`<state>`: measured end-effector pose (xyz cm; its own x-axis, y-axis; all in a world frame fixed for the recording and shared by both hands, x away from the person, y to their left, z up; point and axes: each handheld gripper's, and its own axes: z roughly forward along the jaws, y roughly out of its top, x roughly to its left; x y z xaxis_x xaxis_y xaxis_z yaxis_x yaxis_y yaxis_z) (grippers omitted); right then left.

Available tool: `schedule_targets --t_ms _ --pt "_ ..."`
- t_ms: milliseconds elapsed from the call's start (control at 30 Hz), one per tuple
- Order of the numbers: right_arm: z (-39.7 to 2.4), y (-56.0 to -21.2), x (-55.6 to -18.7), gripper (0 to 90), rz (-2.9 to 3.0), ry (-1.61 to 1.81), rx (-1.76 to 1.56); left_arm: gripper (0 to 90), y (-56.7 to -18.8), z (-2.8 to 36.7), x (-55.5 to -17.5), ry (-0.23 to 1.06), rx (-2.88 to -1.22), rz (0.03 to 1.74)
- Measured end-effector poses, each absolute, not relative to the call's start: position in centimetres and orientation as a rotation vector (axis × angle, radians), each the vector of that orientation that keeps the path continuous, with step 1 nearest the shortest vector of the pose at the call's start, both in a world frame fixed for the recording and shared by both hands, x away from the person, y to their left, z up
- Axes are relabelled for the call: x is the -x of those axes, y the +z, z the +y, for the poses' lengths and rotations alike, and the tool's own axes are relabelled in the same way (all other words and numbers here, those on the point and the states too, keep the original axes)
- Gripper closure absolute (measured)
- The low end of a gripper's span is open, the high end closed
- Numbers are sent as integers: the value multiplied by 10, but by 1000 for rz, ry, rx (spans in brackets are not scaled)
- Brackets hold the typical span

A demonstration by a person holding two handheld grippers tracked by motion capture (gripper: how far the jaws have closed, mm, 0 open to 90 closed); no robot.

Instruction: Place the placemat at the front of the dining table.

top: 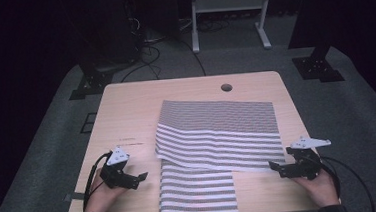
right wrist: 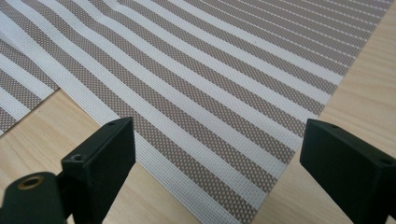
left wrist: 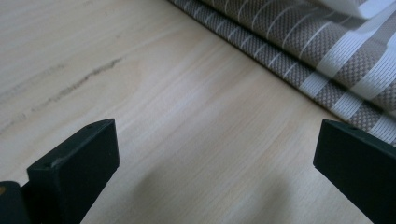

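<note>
High view: above the near edge, facing forward and down on the whole bench [top: 126, 110]. Both claw views: low, close to the benchtop, sharing the striped cloth [right wrist: 224, 79] ahead of their jaws.

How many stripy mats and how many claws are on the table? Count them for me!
Stripy mats: 2, a big one lying partly over a smaller one
Claws: 2, the left claw and the right claw, both open
Table: 1
Total: 5
</note>
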<state>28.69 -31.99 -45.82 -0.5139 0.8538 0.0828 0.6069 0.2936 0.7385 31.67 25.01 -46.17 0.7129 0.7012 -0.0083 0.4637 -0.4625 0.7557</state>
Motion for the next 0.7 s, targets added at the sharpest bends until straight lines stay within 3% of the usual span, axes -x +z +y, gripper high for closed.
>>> schedule_targets --t_ms 700 --pt "-319 -462 -289 94 2250 1025 -1329 37 -428 214 -340 345 -2058 815"
